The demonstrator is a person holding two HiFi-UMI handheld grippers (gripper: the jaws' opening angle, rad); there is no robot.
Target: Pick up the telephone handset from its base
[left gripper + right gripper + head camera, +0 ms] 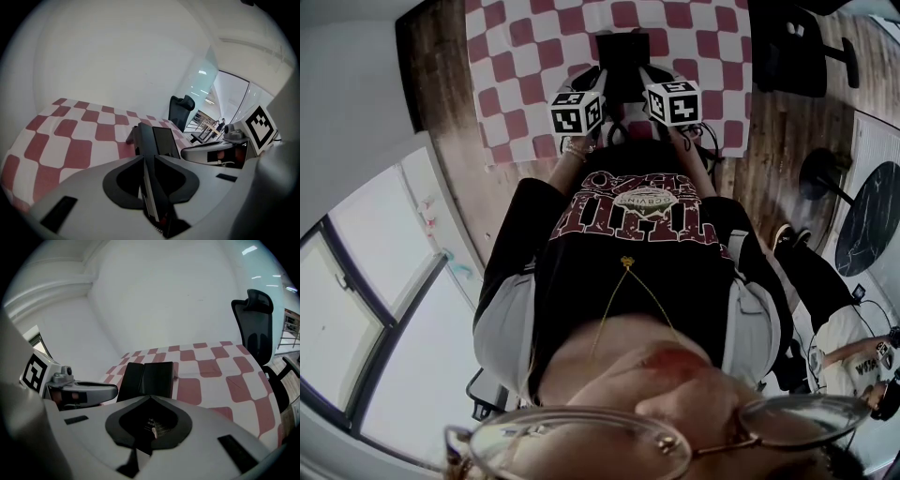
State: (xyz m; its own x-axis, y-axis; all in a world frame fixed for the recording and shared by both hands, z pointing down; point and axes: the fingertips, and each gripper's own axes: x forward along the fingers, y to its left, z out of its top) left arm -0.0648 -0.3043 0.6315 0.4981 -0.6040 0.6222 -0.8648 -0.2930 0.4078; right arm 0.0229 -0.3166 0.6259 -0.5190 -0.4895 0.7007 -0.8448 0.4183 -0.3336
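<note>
Checked tablecloth [516,56] holds telephone [622,58], partly hidden by left gripper [143,158], jaws barely apart, and right gripper [150,398], jaws together.

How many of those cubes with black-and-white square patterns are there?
2: one cube on the left hand-held gripper, one on the right hand-held gripper, side by side over the checkered cloth.

Telephone [623,58] on tablecloth [521,67], office chair [793,52] at right

Upside-down print on the black T-shirt [642,202], none of it legible.
</note>
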